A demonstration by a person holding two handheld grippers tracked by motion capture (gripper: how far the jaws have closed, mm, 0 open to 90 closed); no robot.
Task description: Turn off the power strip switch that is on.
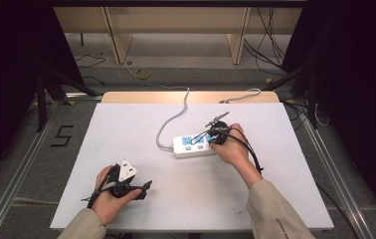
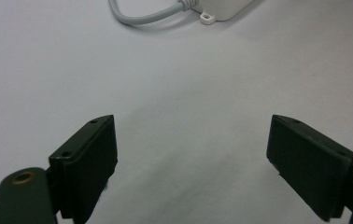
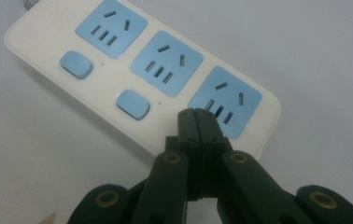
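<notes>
The work surface is a white, matt, smooth rectangular table top (image 1: 126, 149), with a strip of pale wood showing along its far edge. It stands on a grey floor between metal rails; a black figure 5 (image 1: 62, 135) is marked on the floor at the left. Beyond the table are light wooden panels and loose cables, among them a yellow coil (image 1: 142, 73). Dark drapes close both sides of the room.

At the near left, the left gripper (image 1: 143, 189) rests low over the table in the person's left hand, carrying a white angular plate on top. In the left gripper view its two black, flat, rectangular jaws stand wide apart with bare table between them; nothing is held.

Toward the centre, a grey rounded cord (image 1: 168, 124) curves across the table from the far edge into the left end of the power strip (image 1: 191, 146). The strip is a white, glossy plastic bar with rounded corners, lying flat right of the table's centre. The right gripper view shows three pale blue socket faces and two rounded blue buttons.

At the right, the right gripper (image 3: 196, 116) has its jaws pressed together, holding nothing, with the tips at the strip's top face beside the end socket. Whether they touch it I cannot tell. Nothing lies between the two grippers.
</notes>
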